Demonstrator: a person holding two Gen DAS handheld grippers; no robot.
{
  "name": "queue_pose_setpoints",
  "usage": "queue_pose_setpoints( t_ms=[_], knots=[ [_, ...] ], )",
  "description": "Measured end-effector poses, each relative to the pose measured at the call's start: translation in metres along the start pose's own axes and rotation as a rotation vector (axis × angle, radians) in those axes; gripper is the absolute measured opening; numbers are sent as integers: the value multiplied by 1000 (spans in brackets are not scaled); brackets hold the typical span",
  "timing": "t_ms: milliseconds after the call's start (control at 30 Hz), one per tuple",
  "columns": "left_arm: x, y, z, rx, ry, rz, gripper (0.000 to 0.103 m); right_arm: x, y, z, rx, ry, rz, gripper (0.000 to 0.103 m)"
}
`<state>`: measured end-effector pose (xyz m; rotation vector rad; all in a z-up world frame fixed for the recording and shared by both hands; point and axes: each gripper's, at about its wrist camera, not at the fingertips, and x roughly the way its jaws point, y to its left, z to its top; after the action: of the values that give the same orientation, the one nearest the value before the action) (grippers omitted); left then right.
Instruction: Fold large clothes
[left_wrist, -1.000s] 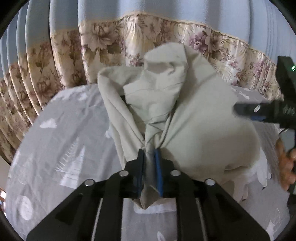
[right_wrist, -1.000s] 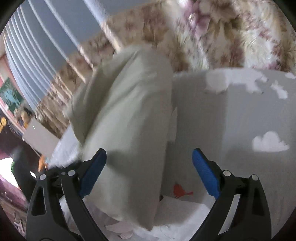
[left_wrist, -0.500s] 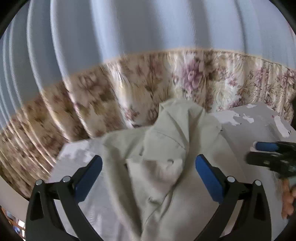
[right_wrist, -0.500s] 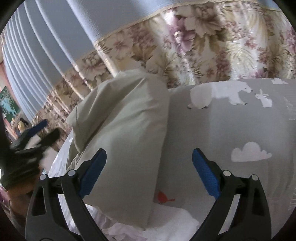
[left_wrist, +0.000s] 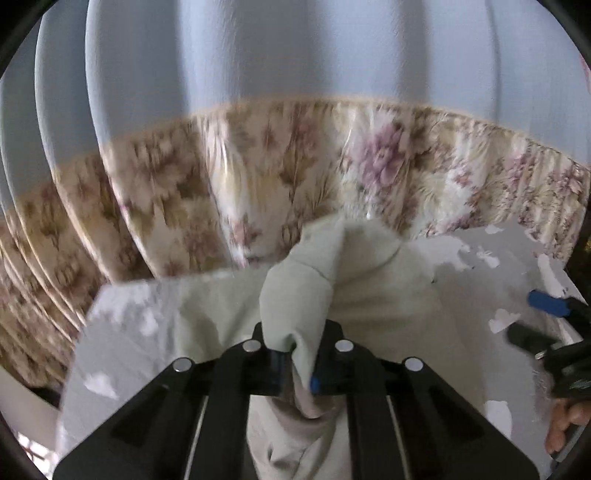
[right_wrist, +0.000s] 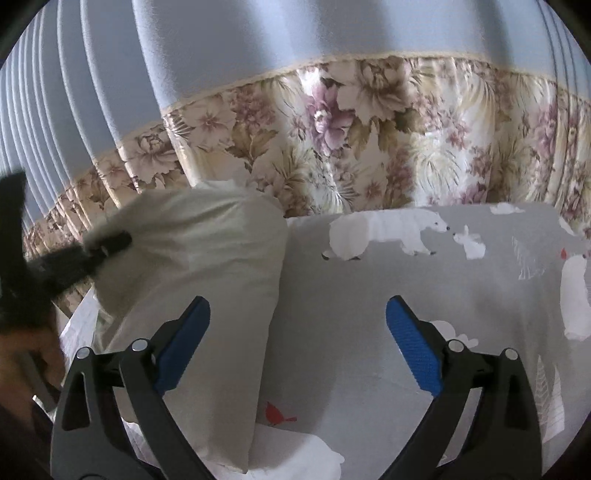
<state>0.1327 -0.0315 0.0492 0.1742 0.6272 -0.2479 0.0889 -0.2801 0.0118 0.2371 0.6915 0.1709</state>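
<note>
A large pale beige garment (left_wrist: 369, 295) lies bunched on a grey bedsheet. My left gripper (left_wrist: 297, 363) is shut on a raised fold of it, with cloth bulging between the jaws. In the right wrist view the same garment (right_wrist: 207, 280) rises in a mound at the left, and the left gripper (right_wrist: 107, 245) shows as a blurred black shape pinching its top. My right gripper (right_wrist: 297, 345) is open and empty, hovering over the garment's right edge and the sheet. It also shows at the right of the left wrist view (left_wrist: 546, 321).
The grey bedsheet (right_wrist: 424, 295) has polar bears, rabbits, trees and a red bird printed on it. A blue curtain with a floral lower band (right_wrist: 369, 147) hangs just behind the bed. White fabric (right_wrist: 295, 454) lies near the front edge.
My left gripper, open half a second ago, has shut on a fold of the garment after releasing an earlier grip. My right gripper stayed open and swung right, showing more sheet.
</note>
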Motion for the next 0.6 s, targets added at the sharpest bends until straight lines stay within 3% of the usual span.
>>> queue_pose_setpoints(
  t_ms=[167,333,400,500,567,600],
  knots=[
    [-5,4,17,113,18,90,8,4,11,-4,-24,7,3,97],
    [40,30,-13,39,125,121,13,6,25,-7,-55,7,5,97],
    [63,37,-36,5,173,129,23,8,28,-8,-55,11,12,97],
    [76,47,-60,-52,176,141,55,15,39,-10,-85,17,11,97],
    [77,60,-69,-136,157,167,86,27,48,-16,-120,38,-13,97],
    [77,69,-73,-182,148,177,92,33,51,-19,-137,49,-31,97]
  ],
)
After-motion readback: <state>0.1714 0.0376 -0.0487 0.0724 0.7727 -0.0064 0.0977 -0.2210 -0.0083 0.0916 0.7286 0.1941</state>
